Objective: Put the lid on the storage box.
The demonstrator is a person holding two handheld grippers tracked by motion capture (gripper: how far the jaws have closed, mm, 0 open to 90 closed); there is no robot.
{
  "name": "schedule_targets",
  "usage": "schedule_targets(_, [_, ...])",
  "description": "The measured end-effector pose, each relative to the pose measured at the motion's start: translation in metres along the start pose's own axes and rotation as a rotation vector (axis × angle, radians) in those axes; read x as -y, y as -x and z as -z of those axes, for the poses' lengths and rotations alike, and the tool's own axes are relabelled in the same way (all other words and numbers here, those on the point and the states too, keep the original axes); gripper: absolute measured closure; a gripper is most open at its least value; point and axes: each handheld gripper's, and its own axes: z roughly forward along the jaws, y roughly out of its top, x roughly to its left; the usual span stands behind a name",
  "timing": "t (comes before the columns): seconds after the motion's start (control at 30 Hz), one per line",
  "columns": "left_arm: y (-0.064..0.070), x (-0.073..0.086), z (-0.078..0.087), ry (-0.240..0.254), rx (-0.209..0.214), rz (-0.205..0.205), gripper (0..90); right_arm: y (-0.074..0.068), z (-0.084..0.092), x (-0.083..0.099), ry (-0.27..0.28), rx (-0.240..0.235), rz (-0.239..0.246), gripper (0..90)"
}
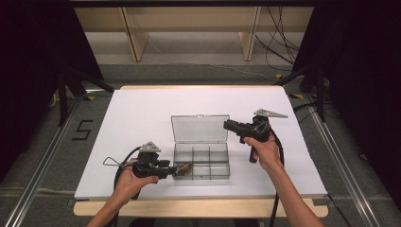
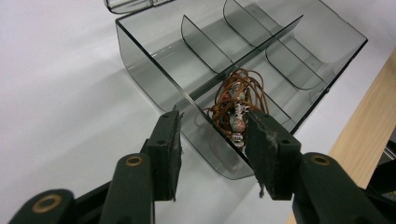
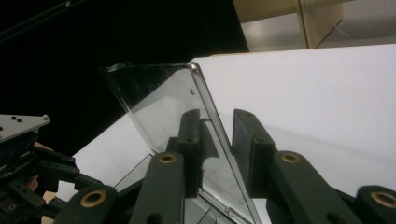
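Resting in corner compartment of clear organizer box [image 1: 201, 161]: brown cord necklace [image 2: 236, 105], left hand-held gripper [image 2: 212, 140] parted, released. Right hand-held gripper [image 3: 217, 149] straddled raised lid [image 3: 163, 107], grip uncertain. Lid closing remained.

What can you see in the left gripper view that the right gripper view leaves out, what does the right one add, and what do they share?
Left gripper view alone: the brown cord bundle lying in a corner compartment of the clear box, between the open jaws of the left gripper, and the box's inner dividers.

Right gripper view alone: the raised clear lid, its edge between the jaws of the right gripper; whether they press on it I cannot tell.

Both: the white table surface and parts of the same box.
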Motion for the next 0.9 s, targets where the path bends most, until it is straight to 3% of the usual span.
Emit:
schedule_targets(0.03, [0.0, 0.0, 0.001, 0.008, -0.007, 0.0, 54.5, -0.002, 0.001, 0.0, -0.007, 0.0, -0.027, 74.0])
schedule_targets(0.1, [0.001, 0.001, 0.002, 0.02, 0.002, 0.022, 54.0, -0.004, 0.002, 0.0, 0.001, 0.0, -0.017, 73.8])
schedule_targets(0.23, [0.002, 0.002, 0.005, 0.026, 0.003, 0.024, 53.9, -0.006, 0.006, -0.001, 0.016, -0.008, 0.027, 72.8])
schedule_targets(0.27, [0.002, 0.002, 0.006, 0.027, 0.006, 0.023, 53.9, -0.009, 0.007, -0.001, 0.0, -0.01, 0.008, 72.5])
schedule_targets(0.37, [0.003, 0.003, 0.009, 0.021, 0.012, 0.012, 53.8, -0.011, 0.009, -0.001, -0.003, -0.005, 0.038, 71.8])
schedule_targets(0.43, [0.004, 0.005, 0.011, 0.032, 0.012, 0.019, 53.7, -0.017, 0.012, -0.001, -0.018, 0.005, 0.016, 71.7])
schedule_targets(0.47, [0.005, 0.006, 0.012, 0.031, 0.01, 0.02, 53.6, -0.016, 0.012, -0.001, -0.01, 0.008, 0.057, 71.7])
schedule_targets(0.53, [0.003, 0.008, 0.015, 0.018, 0.013, 0.003, 53.4, -0.02, 0.014, -0.001, -0.014, 0.016, 0.055, 71.7])
schedule_targets(0.6, [0.004, 0.012, 0.015, 0.032, 0.015, 0.023, 53.4, -0.022, 0.017, 0.0, -0.017, 0.014, 0.049, 71.9])
schedule_targets(0.67, [0.004, 0.015, 0.016, 0.026, 0.018, 0.018, 53.1, -0.023, 0.019, 0.0, -0.015, 0.022, 0.097, 71.9])
schedule_targets(0.7, [0.004, 0.018, 0.016, 0.034, 0.021, 0.027, 52.9, -0.027, 0.021, 0.001, -0.036, 0.019, 0.06, 72.2])
schedule_targets(0.73, [0.004, 0.02, 0.017, 0.029, 0.019, 0.024, 52.8, -0.026, 0.021, 0.001, -0.016, 0.017, 0.105, 72.2])
schedule_targets(0.8, [0.004, 0.024, 0.019, 0.028, 0.012, 0.027, 52.6, -0.031, 0.024, 0.002, -0.04, 0.018, 0.076, 72.3])
schedule_targets(0.83, [0.003, 0.026, 0.021, 0.028, 0.011, 0.025, 52.6, -0.029, 0.023, 0.003, -0.036, 0.027, 0.108, 72.6])
schedule_targets(0.9, [0.004, 0.029, 0.024, 0.038, 0.012, 0.027, 52.6, -0.031, 0.025, 0.006, -0.033, 0.027, 0.117, 72.9])
